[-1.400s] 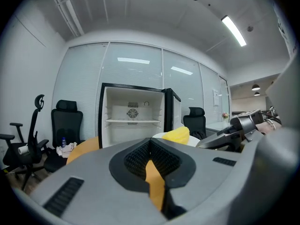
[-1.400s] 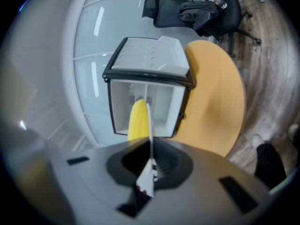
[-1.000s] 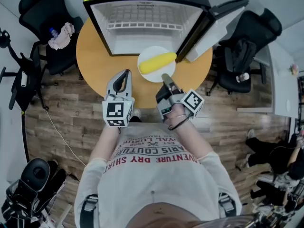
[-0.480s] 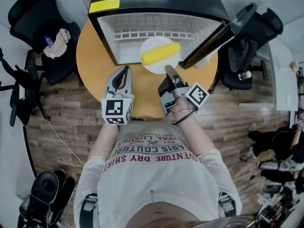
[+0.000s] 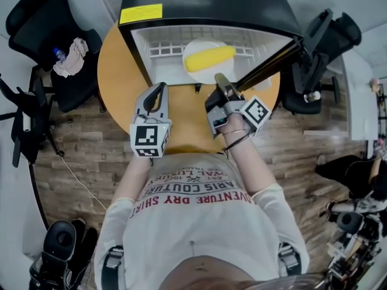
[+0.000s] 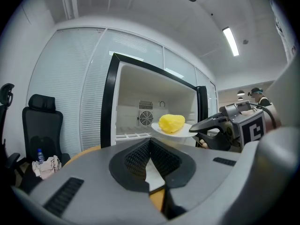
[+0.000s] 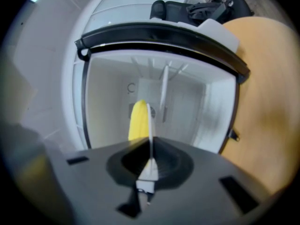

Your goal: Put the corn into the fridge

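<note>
Head view: far off to the left of the left hand-held gripper (image 5: 161,89), a black chair (image 5: 42,17) carries a crumpled cloth (image 5: 68,60) and a small bottle, both too small to make out further. That hand-held gripper hangs over the near edge of the round wooden counter (image 5: 121,71), jaws pressed together on nothing, as the left gripper view also shows. The hand behind its marker cube is hidden. Ahead of it stands the open fridge (image 5: 199,5), its white wire shelf partly covered by a white plate (image 5: 195,48). The corn (image 5: 209,58) lies on that plate, just ahead of the right hand-held gripper (image 5: 221,79), at the fridge's opening. Whether the plate touches the shelf cannot be told. The right hand-held gripper pinches the plate's near rim, which its jaws cover. In the right gripper view the plate shows only edge-on, as a thin white line, with the corn half hidden behind it. To the right of that gripper the fridge door (image 5: 284,47) stands open.
</note>
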`<state>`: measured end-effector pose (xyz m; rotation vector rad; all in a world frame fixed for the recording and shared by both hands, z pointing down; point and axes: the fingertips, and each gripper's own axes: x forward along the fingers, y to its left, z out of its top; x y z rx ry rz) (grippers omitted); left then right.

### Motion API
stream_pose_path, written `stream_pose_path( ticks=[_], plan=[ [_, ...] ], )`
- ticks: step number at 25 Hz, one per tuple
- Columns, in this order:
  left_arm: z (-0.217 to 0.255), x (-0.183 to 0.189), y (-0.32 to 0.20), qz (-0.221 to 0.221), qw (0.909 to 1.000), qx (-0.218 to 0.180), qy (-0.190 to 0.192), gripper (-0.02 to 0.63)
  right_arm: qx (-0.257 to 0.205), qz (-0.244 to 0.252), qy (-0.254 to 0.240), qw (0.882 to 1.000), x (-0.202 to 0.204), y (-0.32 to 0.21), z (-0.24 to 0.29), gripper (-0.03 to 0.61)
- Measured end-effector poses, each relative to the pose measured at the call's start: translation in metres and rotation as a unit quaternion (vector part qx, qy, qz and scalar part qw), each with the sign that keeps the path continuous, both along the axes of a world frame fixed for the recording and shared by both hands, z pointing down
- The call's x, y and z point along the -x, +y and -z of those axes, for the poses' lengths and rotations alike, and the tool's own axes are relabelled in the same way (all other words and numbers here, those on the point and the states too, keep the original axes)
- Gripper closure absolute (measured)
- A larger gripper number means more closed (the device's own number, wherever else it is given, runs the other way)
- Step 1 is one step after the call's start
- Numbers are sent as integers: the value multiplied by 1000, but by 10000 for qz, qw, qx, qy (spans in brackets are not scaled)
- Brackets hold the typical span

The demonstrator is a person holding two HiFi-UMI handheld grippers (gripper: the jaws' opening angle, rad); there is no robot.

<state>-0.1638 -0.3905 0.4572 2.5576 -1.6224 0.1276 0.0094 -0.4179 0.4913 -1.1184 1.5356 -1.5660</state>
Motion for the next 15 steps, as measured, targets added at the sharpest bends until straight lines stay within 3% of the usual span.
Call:
stream_pose_path(
  ticks=[15],
  plan=[
    [1, 1, -26, -50, 10000, -8, -24, 586, 204, -84, 38, 9998, 9, -39, -6, 542]
  ],
)
